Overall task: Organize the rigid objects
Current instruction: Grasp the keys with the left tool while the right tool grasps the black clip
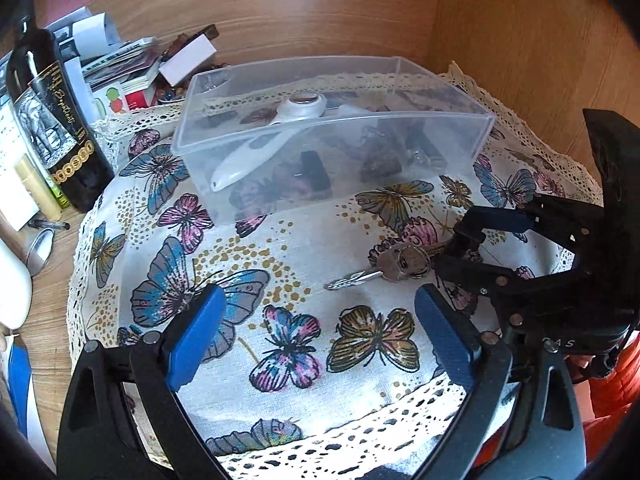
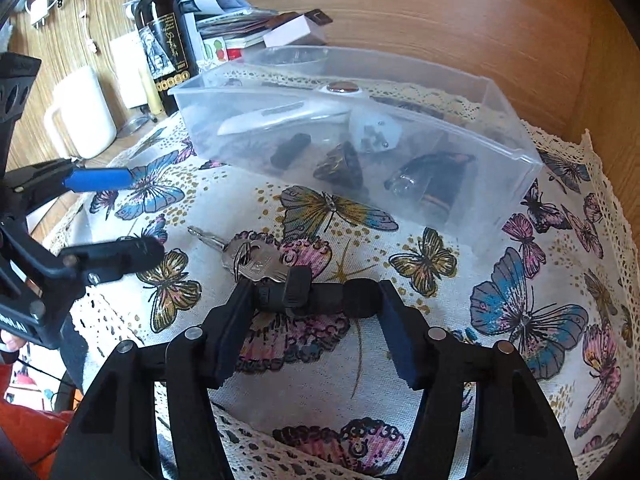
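We see one clear plastic box (image 2: 400, 92) standing on a butterfly-print cloth (image 1: 280, 248) that covers the wooden bench (image 1: 56, 236), and in front of it one bunch of keys (image 2: 256, 260) lying flat on the cloth. Through the box walls we count five things: one white spoon-shaped piece (image 2: 276, 116), one small black block (image 2: 290, 150), one dark cone-shaped piece (image 2: 340, 166), one white plug (image 2: 374, 130) and one dark piece with a clear tip (image 2: 432, 180). Our right gripper (image 2: 310, 294) is down at the keys, its two fingers pinching a black fob (image 2: 312, 294) at the near end of the bunch; the pads touch both ends of it. Our left gripper (image 1: 320, 332) hovers above bare cloth with its two blue pads (image 1: 196, 340) spread wide and nothing between them; the keys lie just beyond them. Off the cloth, to the left, stand one dark wine bottle (image 1: 52, 120) and one white mug (image 2: 84, 116), with a stack of papers (image 1: 120, 60) behind.
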`<act>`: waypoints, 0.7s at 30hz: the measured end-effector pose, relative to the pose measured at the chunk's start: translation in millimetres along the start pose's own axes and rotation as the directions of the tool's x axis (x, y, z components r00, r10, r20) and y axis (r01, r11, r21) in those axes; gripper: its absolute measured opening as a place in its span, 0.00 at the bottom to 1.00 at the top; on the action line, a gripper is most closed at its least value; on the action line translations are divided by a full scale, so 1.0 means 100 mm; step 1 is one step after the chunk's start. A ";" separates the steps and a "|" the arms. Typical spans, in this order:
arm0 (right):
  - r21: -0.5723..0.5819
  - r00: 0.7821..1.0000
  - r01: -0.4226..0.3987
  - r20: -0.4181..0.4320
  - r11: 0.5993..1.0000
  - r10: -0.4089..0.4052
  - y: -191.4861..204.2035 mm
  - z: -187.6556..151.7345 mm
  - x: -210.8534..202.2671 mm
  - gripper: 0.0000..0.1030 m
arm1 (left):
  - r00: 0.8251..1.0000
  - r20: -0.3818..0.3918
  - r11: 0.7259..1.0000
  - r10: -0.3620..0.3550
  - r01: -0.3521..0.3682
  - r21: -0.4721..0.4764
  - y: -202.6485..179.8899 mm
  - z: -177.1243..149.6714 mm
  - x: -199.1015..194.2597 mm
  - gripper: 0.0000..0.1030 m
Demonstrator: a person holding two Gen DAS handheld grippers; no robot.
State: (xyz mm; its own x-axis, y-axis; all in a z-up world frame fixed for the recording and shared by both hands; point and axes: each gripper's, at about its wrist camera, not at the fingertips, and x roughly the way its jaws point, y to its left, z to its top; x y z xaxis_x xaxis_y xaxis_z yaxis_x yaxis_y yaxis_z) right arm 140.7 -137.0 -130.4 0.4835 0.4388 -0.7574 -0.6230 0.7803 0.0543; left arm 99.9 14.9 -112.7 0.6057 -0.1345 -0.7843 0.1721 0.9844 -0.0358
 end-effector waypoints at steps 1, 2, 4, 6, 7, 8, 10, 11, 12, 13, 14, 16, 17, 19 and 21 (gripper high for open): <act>0.005 1.000 0.004 0.007 1.000 -0.004 -0.02 0.01 -0.02 0.56 | 1.000 -0.006 1.000 -0.009 0.009 0.009 -0.03 0.02 0.03 0.94; 0.014 1.000 0.007 0.014 1.000 -0.007 -0.04 0.00 -0.05 0.56 | 1.000 -0.011 1.000 -0.015 0.015 0.020 -0.07 0.04 0.05 0.93; 0.038 0.999 0.012 0.031 0.999 -0.013 -0.12 -0.01 -0.11 0.56 | 0.999 -0.026 0.999 -0.020 0.021 0.040 -0.13 0.08 0.12 0.87; 0.061 0.998 0.030 0.048 0.998 -0.033 -0.20 -0.02 -0.18 0.56 | 0.998 -0.048 0.998 -0.033 0.036 0.054 -0.19 0.12 0.20 0.83; 0.070 0.998 0.036 0.054 0.997 -0.040 -0.23 -0.02 -0.22 0.56 | 0.997 -0.062 0.997 -0.044 0.048 0.056 -0.22 0.14 0.24 0.82; 0.085 0.997 0.040 0.063 0.996 -0.045 -0.28 -0.03 -0.26 0.56 | 0.996 -0.076 0.996 -0.057 0.061 0.058 -0.24 0.16 0.28 0.81; 0.109 0.996 0.044 0.074 0.993 -0.052 -0.36 -0.04 -0.31 0.56 | 0.993 -0.098 0.995 -0.068 0.075 0.068 -0.30 0.18 0.36 0.79; 0.119 0.995 0.046 0.077 0.992 -0.056 -0.40 -0.05 -0.34 0.56 | 0.992 -0.107 0.994 -0.069 0.078 0.077 -0.33 0.19 0.39 0.77; 0.127 0.995 0.050 0.081 0.991 -0.060 -0.43 -0.06 -0.36 0.56 | 0.991 -0.112 0.993 -0.069 0.079 0.088 -0.36 0.20 0.41 0.74; 0.133 0.995 0.051 0.084 0.990 -0.063 -0.45 -0.07 -0.37 0.56 | 0.992 -0.109 0.992 -0.062 0.073 0.099 -0.38 0.21 0.43 0.71; 0.137 0.994 0.050 0.087 0.989 -0.063 -0.48 -0.07 -0.39 0.56 | 0.993 -0.105 0.991 -0.057 0.069 0.110 -0.40 0.21 0.44 0.68; 0.141 0.994 0.051 0.090 0.989 -0.064 -0.51 -0.09 -0.40 0.56 | 0.993 -0.098 0.990 -0.070 0.081 0.111 -0.41 0.23 0.44 0.49; 0.141 0.994 0.050 0.092 0.989 -0.063 -0.52 -0.09 -0.40 0.56 | 0.993 -0.095 0.991 -0.070 0.080 0.104 -0.40 0.24 0.44 0.43; 0.143 0.994 0.047 0.094 0.989 -0.061 -0.52 -0.10 -0.40 0.56 | 0.994 -0.089 0.993 -0.066 0.074 0.090 -0.38 0.27 0.44 0.28; 0.144 0.994 0.041 0.099 0.989 -0.055 -0.52 -0.09 -0.39 0.56 | 0.994 -0.085 0.994 -0.071 0.078 0.076 -0.35 0.27 0.44 0.25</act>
State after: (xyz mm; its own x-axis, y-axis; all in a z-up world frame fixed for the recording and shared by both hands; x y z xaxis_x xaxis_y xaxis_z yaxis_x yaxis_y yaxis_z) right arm 149.1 -198.9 -109.6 0.5754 0.4367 -0.6915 -0.5078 0.8536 0.1165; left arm 141.9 -28.7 -129.5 0.5239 -0.1939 -0.8294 0.2772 0.9596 -0.0493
